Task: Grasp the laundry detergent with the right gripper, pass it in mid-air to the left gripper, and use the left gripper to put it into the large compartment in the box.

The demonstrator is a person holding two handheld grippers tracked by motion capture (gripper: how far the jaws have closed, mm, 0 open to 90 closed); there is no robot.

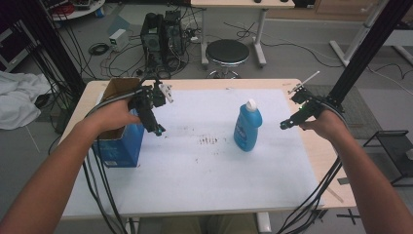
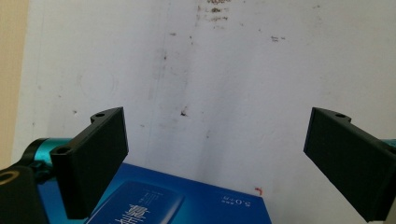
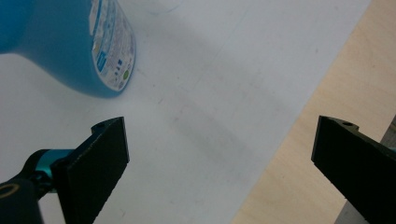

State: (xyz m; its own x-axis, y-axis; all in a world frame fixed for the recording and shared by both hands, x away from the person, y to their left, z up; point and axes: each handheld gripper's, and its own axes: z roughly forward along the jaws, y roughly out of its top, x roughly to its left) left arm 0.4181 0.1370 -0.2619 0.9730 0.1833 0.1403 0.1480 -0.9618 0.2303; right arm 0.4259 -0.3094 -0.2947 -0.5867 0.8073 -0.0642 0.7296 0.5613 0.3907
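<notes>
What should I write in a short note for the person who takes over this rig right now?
Left gripper: open, holding nothing, over the near right edge of the blue box.
Right gripper: open, holding nothing, to the right of the blue bottle and apart from it.
Things: the box stands open at the left side of the white mat; the bottle stands upright with its white cap on, near the middle of the mat.
Done: nothing gripped or moved, as far as the pictures tell.
Left: probably grip the bottle with the right gripper and bring it to the box.
</notes>
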